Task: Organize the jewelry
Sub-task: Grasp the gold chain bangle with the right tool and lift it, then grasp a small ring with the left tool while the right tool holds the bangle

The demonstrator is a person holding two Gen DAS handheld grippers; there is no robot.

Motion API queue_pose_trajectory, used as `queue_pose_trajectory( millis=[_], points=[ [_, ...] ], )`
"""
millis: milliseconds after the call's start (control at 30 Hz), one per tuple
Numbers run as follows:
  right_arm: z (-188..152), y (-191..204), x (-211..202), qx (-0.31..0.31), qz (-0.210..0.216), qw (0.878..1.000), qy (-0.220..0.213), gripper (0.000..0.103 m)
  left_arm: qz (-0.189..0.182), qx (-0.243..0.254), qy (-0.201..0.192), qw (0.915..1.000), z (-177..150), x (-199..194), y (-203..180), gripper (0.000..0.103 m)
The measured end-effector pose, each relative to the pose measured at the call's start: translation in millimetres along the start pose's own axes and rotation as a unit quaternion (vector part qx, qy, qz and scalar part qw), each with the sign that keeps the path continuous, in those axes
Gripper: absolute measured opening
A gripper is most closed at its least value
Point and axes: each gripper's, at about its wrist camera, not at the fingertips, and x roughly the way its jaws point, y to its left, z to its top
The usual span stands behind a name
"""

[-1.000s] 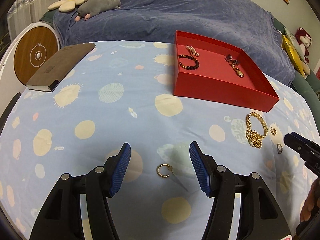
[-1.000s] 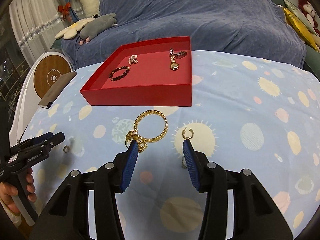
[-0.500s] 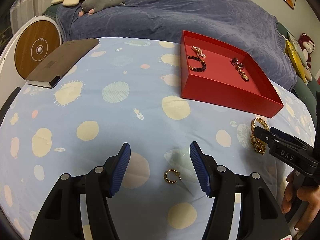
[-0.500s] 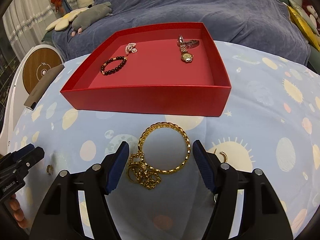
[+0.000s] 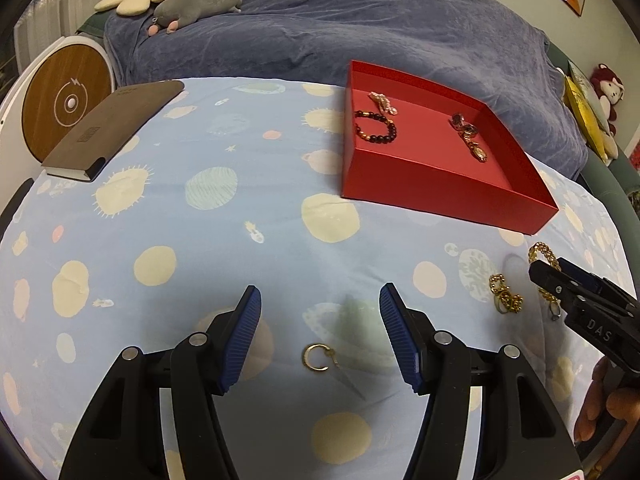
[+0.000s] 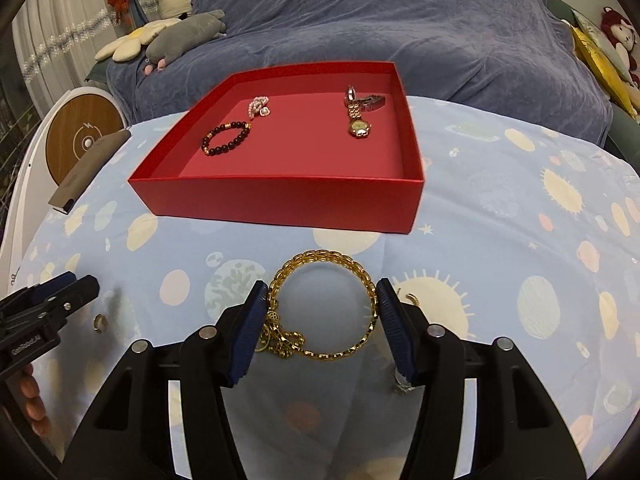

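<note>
Gold chain bracelet [image 6: 324, 308] lay flat on the spotted blue cloth [image 6: 500, 208], ringed by the right gripper [image 6: 320, 320], fingers spread wide and close against its outer sides, not clamped. Left gripper [image 5: 320, 332] likewise gaped wide over a small gold hoop earring [image 5: 316, 357], not touching it. Farther off sat the red tray [image 6: 280, 204], holding a dark bead bracelet [image 6: 226, 143], a pearl piece [image 6: 259, 106] and a gold watch [image 6: 358, 122].

A brown rectangular notebook [image 5: 108, 130] lies on the spotted blue cloth [image 5: 208, 240]; behind, a grey plush toy [image 5: 196, 2] on a blue-covered sofa [image 5: 360, 28].
</note>
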Motion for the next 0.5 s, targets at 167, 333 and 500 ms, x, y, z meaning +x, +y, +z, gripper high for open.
queue_pose_trajectory(
  millis=[167,333,500],
  points=[
    [-20,-23,-28,0.002,-0.005,1.000,0.001,0.054,-0.025,0.026,0.006,0.9993,-4,6,-31,0.059],
    [-36,-36,-32,0.006,-0.005,1.000,0.014,0.054,-0.045,0.051,0.015,0.9975,-9,15,-67,0.059],
    [-45,-39,-40,0.002,0.002,1.000,0.017,0.054,-0.065,0.072,0.012,0.9952,-12,21,-98,0.059]
  ],
)
